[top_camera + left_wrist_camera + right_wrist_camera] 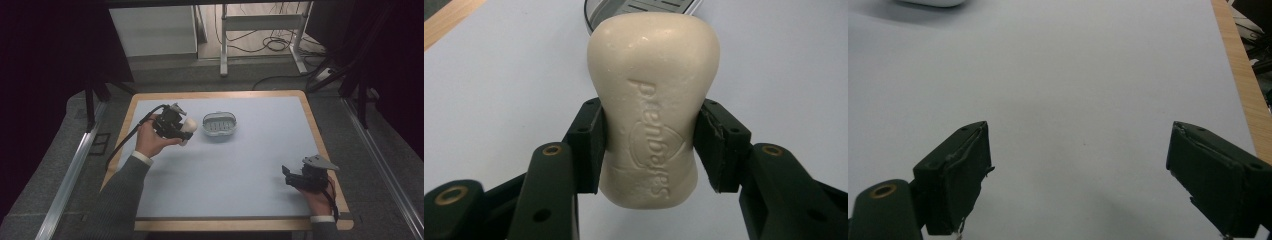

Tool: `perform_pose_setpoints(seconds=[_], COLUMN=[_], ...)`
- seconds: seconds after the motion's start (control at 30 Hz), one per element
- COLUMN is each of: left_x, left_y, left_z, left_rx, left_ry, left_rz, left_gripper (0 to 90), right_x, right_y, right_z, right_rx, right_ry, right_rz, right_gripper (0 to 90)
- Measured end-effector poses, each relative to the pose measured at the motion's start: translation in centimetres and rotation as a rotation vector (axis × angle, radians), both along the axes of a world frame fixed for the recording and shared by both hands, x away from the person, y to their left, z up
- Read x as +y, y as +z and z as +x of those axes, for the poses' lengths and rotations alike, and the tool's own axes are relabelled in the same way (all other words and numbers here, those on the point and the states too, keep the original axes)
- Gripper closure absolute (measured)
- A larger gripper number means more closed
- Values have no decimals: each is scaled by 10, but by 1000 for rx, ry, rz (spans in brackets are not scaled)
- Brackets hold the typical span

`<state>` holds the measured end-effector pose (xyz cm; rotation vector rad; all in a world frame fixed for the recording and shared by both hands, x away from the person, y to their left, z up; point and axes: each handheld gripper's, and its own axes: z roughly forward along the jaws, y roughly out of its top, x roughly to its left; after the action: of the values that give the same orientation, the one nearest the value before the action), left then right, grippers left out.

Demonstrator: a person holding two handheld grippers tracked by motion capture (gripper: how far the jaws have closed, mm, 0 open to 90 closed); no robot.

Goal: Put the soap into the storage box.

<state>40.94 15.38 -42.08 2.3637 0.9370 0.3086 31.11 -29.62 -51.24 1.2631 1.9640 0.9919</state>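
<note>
1. My left hand-held gripper (649,145) clamps a cream bar of soap (651,105) at its waist, held above the far left of the surface (250,150).
2. A soap dish (219,125) sits just right of the soap.
3. My right hand-held gripper (1078,175) stands wide apart, holding nothing, near the right edge.

Before me lies my pale blue table top (240,160) with its wooden rim (320,135). Beyond its far edge I see grey carpet (280,82), a white-legged frame (223,45) and a tangle of dark cables (272,42). Metal rails (65,192) flank both sides.
</note>
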Motion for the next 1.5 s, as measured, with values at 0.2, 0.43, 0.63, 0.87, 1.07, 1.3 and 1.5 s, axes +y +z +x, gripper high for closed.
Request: perform_pose_setpoints(seconds=[0.2, 0.43, 0.63, 0.87, 1.07, 1.3, 1.5], left_x=[-1, -9, -18, -25, -27, -34, -45], left_y=[-1, 4, 6, 7, 5, 9, 13], left_z=[4, 7, 10, 15, 23, 29, 36], left_rx=[-1, -13, -18, -20, -10, -18, -29], left_ry=[3, -9, -25, -38, -31, -38, -52], left_rz=[0, 18, 29, 41, 27, 41, 55], left_gripper=[500, 501, 500, 501, 500, 501, 501], right_x=[0, 1, 0, 0, 0, 0, -1], right_y=[-1, -1, -1, -1, -1, -1, 0], right_z=[0, 1, 0, 0, 0, 0, 0], right_rx=[1, 3, 0, -4, -3, -4, -5], right_ry=[1, 3, 1, -1, -2, -2, -3], right_rz=[-2, -4, -3, -4, -4, -5, -4], right_gripper=[106, 106, 106, 105, 106, 106, 106])
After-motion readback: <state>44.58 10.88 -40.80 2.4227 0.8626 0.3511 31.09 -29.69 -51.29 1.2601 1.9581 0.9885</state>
